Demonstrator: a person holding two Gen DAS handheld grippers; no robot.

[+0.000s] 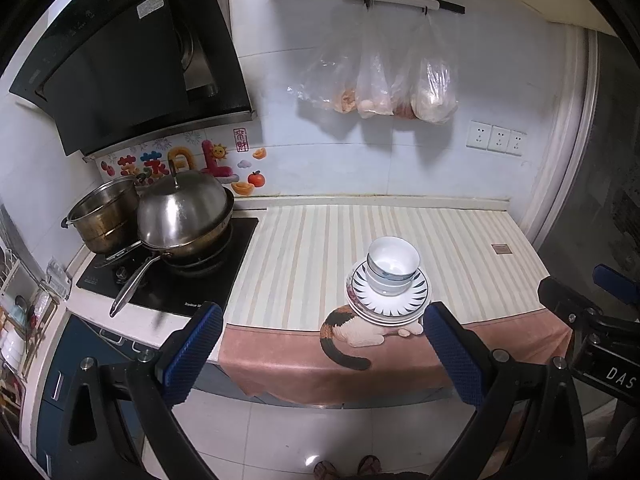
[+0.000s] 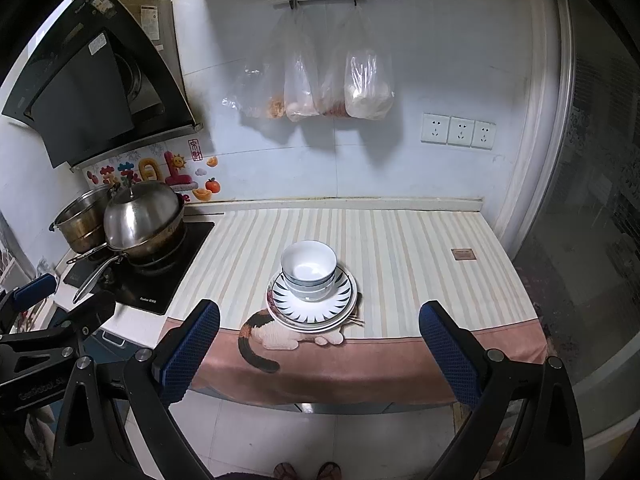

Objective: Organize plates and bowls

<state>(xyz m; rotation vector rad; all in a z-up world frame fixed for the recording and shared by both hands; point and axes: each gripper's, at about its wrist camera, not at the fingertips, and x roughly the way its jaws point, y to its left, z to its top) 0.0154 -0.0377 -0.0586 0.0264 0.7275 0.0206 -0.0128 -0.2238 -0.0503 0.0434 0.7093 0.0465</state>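
My left gripper [image 1: 322, 354] and right gripper [image 2: 320, 352], jaws apart and empty, hang short of the counter; stacked bowls [image 2: 308, 268] sit on stacked plates [image 2: 344, 304] at twelve o'clock on the striped cloth [image 2: 420, 280].

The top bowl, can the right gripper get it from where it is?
Probably yes. The right gripper is open and faces the top bowl on the plates, with nothing between them, though it must move closer first.
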